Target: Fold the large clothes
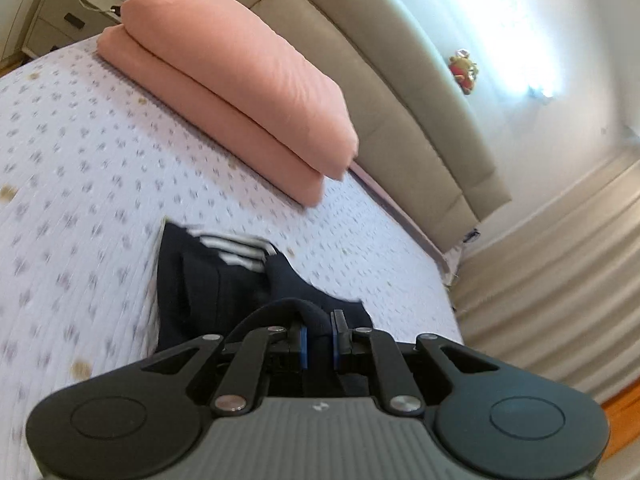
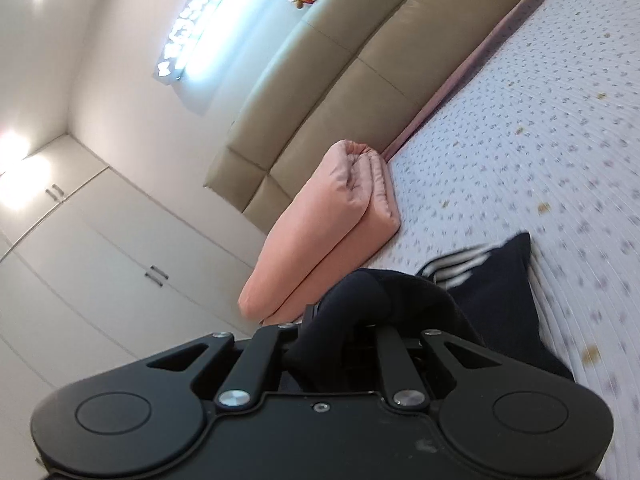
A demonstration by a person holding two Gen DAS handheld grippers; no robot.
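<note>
A dark navy garment [image 1: 224, 280] with white stripes lies partly folded on the patterned bedspread [image 1: 80, 152]. My left gripper [image 1: 319, 332] is shut on a bunched edge of the garment, which is pinched between its blue pads [image 1: 303, 342]. In the right wrist view the same navy garment [image 2: 496, 292] hangs from my right gripper [image 2: 340, 328], which is shut on a thick fold of it. The cloth hides the right fingertips. Both grippers hold the cloth above the bed.
A folded pink quilt [image 1: 240, 88] lies by the beige padded headboard [image 1: 400, 80]; it also shows in the right wrist view [image 2: 320, 232]. A nightstand [image 1: 68, 12] stands beyond the bed. White wardrobe doors [image 2: 100, 248] and curtains [image 1: 552, 264] border the room.
</note>
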